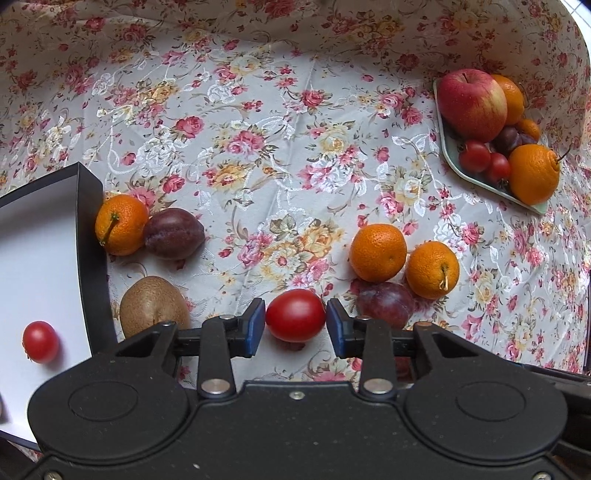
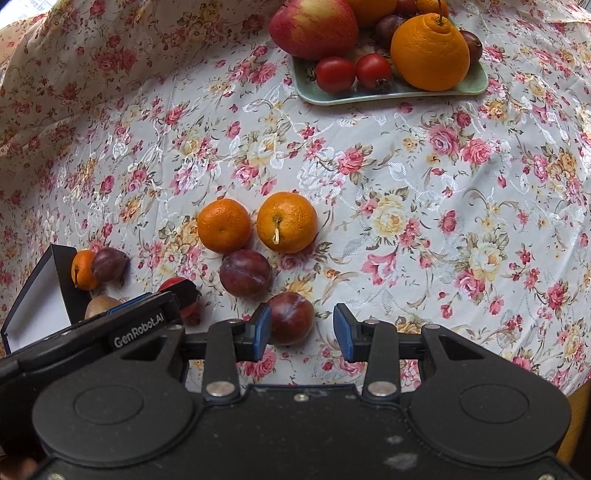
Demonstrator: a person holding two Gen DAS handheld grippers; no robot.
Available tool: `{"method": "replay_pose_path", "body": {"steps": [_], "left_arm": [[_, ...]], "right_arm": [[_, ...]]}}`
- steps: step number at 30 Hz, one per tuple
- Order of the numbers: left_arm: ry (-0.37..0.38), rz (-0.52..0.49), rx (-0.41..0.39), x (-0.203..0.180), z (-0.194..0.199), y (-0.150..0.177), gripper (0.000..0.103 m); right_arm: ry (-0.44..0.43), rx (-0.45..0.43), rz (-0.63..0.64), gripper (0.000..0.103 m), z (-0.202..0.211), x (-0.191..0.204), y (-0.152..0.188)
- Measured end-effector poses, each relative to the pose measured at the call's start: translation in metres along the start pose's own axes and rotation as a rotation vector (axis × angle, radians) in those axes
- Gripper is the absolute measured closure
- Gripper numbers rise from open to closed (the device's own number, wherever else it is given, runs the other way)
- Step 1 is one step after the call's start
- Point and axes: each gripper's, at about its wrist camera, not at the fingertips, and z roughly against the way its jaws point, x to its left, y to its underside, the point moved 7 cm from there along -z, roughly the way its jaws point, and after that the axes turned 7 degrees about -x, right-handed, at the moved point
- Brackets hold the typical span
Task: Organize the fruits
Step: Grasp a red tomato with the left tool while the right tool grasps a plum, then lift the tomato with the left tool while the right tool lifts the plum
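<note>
— What do you have in front of you apart from the job itself?

— A floral tablecloth (image 1: 258,110). You see it fill both wrist views: pale ground, pink and red roses, some yellow blooms, brownish-green leaves, and a glossy white pattern woven through.

— Is it lying smooth?

— Mostly flat in the middle, with faint creases. In your right wrist view the tablecloth (image 2: 406,184) rumples into soft folds at the far left.

— Anything past the cloth?

— In your left view, a pale surface (image 1: 580,9) shows at the top right corner. In your right view, a strip of orange-brown surface (image 2: 580,424) sits beyond the cloth's edge at lower right; you cannot tell what it is.
</note>
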Motion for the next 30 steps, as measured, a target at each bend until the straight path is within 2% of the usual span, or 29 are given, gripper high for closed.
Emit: {"method": "replay_pose_path", "body": {"steps": [7, 8, 9, 20, 30], "left_arm": [[0.010, 0.011, -0.009, 0.007, 0.006, -0.004, 0.061], [0.013, 0.010, -0.012, 0.008, 0.007, -0.005, 0.068], [0.015, 0.009, -0.013, 0.008, 0.008, -0.006, 0.069], [0.010, 0.020, 0.013, 0.011, 0.004, -0.005, 0.068], [0.009, 0.022, 0.018, 0.014, 0.006, -0.002, 0.065]], "right_arm": [[0.021, 0.020, 0.030, 0.062, -0.013, 0.010, 0.001], [0.028, 0.023, 0.033, 0.062, -0.016, 0.011, 0.002], [0.027, 0.024, 0.034, 0.062, -0.019, 0.011, 0.002], [0.059, 0.044, 0.070, 0.062, -0.038, 0.019, 0.005], [0.042, -0.010, 0.066, 0.063, -0.020, 0.015, -0.001]]}}
